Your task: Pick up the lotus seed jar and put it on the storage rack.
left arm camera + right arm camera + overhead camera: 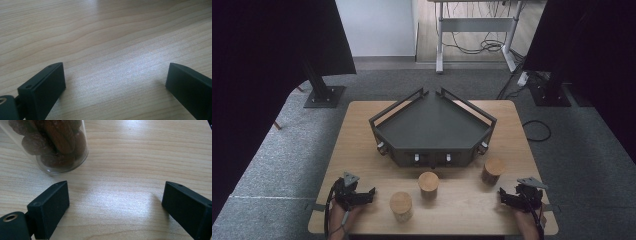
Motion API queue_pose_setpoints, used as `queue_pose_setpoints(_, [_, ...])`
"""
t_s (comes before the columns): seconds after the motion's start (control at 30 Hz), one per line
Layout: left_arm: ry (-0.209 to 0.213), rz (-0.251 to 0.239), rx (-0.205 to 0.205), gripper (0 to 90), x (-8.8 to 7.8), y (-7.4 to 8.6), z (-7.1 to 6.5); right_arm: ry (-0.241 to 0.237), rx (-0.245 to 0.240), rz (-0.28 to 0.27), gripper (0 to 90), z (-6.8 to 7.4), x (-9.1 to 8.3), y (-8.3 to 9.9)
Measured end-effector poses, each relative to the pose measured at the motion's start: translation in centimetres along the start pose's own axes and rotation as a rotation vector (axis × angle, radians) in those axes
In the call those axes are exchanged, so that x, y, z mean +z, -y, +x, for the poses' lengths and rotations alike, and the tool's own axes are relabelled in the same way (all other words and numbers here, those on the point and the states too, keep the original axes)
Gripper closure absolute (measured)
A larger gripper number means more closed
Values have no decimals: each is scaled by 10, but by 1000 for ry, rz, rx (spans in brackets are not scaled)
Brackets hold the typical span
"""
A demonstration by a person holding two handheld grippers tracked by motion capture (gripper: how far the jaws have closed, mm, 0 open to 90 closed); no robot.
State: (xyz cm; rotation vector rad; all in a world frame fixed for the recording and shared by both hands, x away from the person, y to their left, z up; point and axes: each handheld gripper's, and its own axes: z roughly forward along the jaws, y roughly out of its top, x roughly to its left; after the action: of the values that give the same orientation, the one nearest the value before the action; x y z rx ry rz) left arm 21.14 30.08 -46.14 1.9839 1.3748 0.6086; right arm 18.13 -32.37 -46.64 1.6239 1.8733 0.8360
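Three glass jars with round wooden lids stand on the wooden table in front of a dark tray (432, 125): one at the front (401, 206), one in the middle (428, 184), one at the right (493, 170). My left gripper (369, 196) rests at the table's front left corner, pointing right, left of the front jar. Its jaws stand open over bare wood (115, 75). My right gripper (503, 196) lies at the front right, pointing left. It is open (116, 192), with nothing between its jaws. A jar of brown dried fruit (56, 142) stands just beyond its left jaw, apart from it.
The dark tray is five-sided with raised rails and several knobs on its front wall (432, 159). It takes up the far half of the table. Black stands (323, 92) and cables (537, 131) sit on the grey carpet around the table.
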Motion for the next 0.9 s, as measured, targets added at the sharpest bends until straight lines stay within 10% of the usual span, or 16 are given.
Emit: queue_pose_setpoints(0.9, [34, -109, 35, 71, -16, 17, 2, -11, -9, 0, 68, -1, -1, 1])
